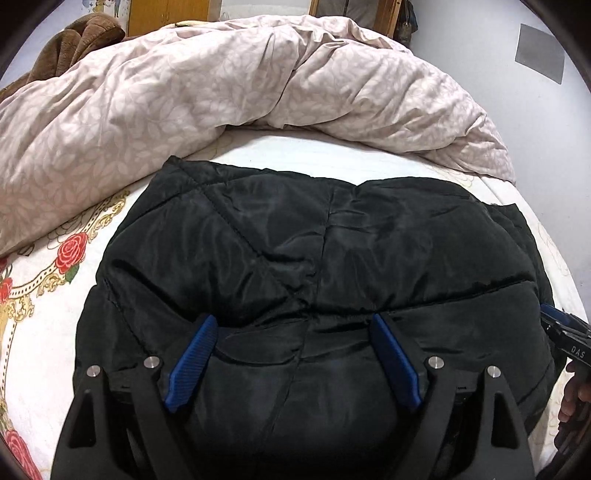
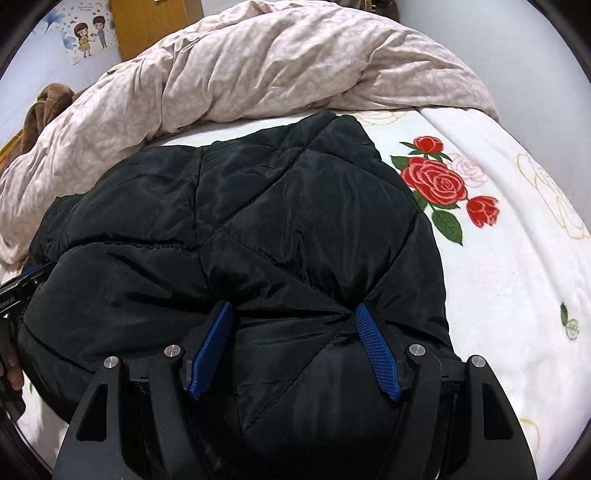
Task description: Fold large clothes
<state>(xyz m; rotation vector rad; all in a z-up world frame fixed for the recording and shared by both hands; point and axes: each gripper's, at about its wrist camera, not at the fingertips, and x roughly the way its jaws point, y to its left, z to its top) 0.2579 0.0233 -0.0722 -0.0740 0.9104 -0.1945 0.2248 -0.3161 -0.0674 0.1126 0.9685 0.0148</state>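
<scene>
A black quilted padded jacket (image 1: 314,258) lies folded in a thick bundle on the bed; it also fills the right wrist view (image 2: 258,221). My left gripper (image 1: 293,325) is open, its blue fingers spread wide over the jacket's near edge. My right gripper (image 2: 293,312) is open too, its fingers straddling a bulge of the jacket's near edge. The fabric sits between both pairs of jaws, which are not clamped. The right gripper's tip (image 1: 565,332) shows at the right edge of the left wrist view, and the left gripper's tip (image 2: 22,284) at the left edge of the right wrist view.
The bed has a white sheet with red roses (image 2: 436,181). A crumpled pale pink duvet (image 1: 221,92) is heaped along the far side. A brown garment (image 1: 77,40) lies at the far left. Wooden furniture (image 2: 155,26) and a wall sticker (image 2: 86,37) stand behind.
</scene>
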